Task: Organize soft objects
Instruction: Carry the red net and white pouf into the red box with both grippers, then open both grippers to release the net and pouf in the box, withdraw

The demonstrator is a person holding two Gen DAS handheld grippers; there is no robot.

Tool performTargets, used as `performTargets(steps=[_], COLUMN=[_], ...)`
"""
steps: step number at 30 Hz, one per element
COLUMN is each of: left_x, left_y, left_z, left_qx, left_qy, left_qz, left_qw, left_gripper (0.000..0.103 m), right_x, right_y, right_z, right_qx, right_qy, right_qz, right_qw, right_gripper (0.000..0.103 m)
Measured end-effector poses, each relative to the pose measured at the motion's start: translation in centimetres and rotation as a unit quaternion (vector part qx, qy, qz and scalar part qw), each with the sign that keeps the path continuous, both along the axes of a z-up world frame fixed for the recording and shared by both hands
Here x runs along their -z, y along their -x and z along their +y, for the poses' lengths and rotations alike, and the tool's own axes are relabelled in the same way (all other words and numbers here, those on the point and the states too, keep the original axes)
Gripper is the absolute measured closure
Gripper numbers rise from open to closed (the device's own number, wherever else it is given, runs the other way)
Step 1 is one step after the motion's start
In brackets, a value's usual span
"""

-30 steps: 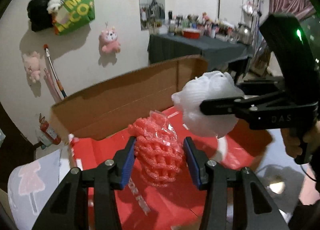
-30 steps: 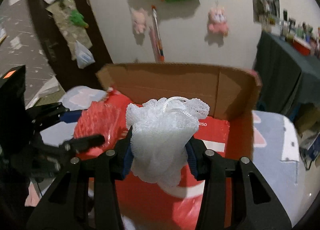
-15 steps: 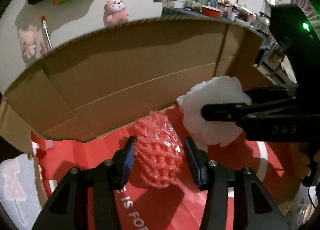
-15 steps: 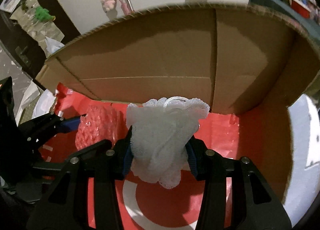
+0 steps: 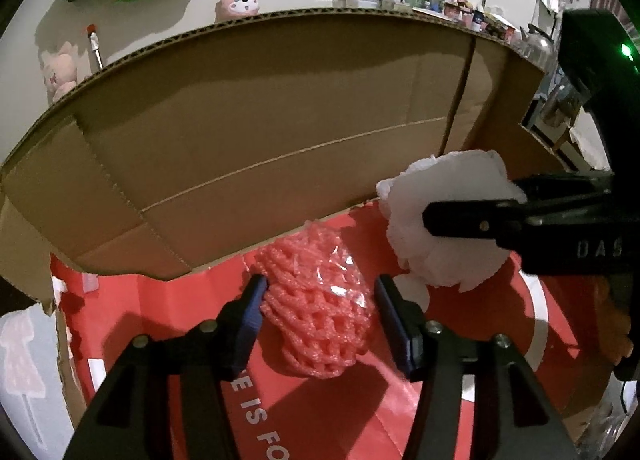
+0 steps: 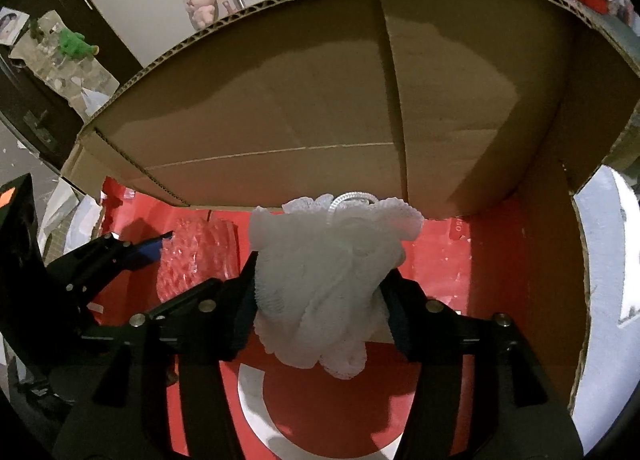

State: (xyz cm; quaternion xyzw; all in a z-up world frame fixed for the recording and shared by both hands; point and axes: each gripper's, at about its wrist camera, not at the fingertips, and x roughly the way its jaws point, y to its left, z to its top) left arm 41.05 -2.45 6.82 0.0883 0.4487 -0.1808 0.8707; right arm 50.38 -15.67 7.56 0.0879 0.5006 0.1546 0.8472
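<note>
Both jaws opening, pink foam net [image 5: 320, 312] between left gripper [image 5: 318, 316] pads, white pouf [image 6: 328, 284] between right gripper [image 6: 322, 300] pads

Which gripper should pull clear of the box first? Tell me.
Probably left: its opening left gripper shows a gap beside the pink foam net, while the white bath pouf fills the opening right gripper.

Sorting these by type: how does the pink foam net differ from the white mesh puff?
The foam net is pink, an open lattice with clear film; the puff is white, ruffled, with a cord loop. The net sits in the left gripper, the puff in the right gripper. Both are inside the box, jaws opening.
</note>
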Motion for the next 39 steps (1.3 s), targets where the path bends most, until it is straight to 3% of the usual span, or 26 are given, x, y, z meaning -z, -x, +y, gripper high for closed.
performTargets(steps=[5, 10, 15, 19, 25, 28, 32, 39], left_x=[-0.1, -0.6, -1.4, -2.6, -5.4, -7.0, -8.8, -11.0], left_y=[-0.1, 0.6, 1.6, 2.2, 4.8, 6.3, 8.5, 12.7], left_z=[0.2, 0.6, 0.8, 1.2, 2.3, 2.8, 3.0, 3.7], left_qx=[-0.005, -0.008, -0.009, -0.013, -0.026, -0.031, -0.036, -0.04], left_qy=[0.0, 0.007, 0.007, 0.013, 0.046, 0.058, 0.055, 0.06], left_qz=[-0.002, -0.014, -0.031, -0.041, -0.076, -0.091, -0.112, -0.14], left_qw=[1.0, 0.9998, 0.9995, 0.999, 0.9957, 0.9936, 0.9915, 0.9876], left_gripper=[0.039, 0.025, 0.019, 0.012, 0.002, 0.0, 0.0, 0.0], right_x=[-0.4, -0.9, -1.5, -2.5, -4.2, -5.2, -7.0, -10.2], right_y=[0.3, 0.6, 0.9, 1.4, 3.0, 4.0, 5.9, 10.5], right_z=[0.5, 0.8, 0.4, 0.3, 0.4, 0.4, 0.7, 0.6], right_qx=[0.003, 0.005, 0.019, 0.02, 0.025, 0.027, 0.026, 0.033], right_qy=[0.027, 0.064, 0.066, 0.072, 0.077, 0.078, 0.088, 0.086], right_qz=[-0.009, -0.023, -0.033, -0.041, -0.052, -0.057, -0.075, -0.109], right_qw=[1.0, 0.998, 0.997, 0.996, 0.995, 0.995, 0.993, 0.99], right_gripper=[0.046, 0.04, 0.03, 0.029, 0.024, 0.023, 0.014, 0.013])
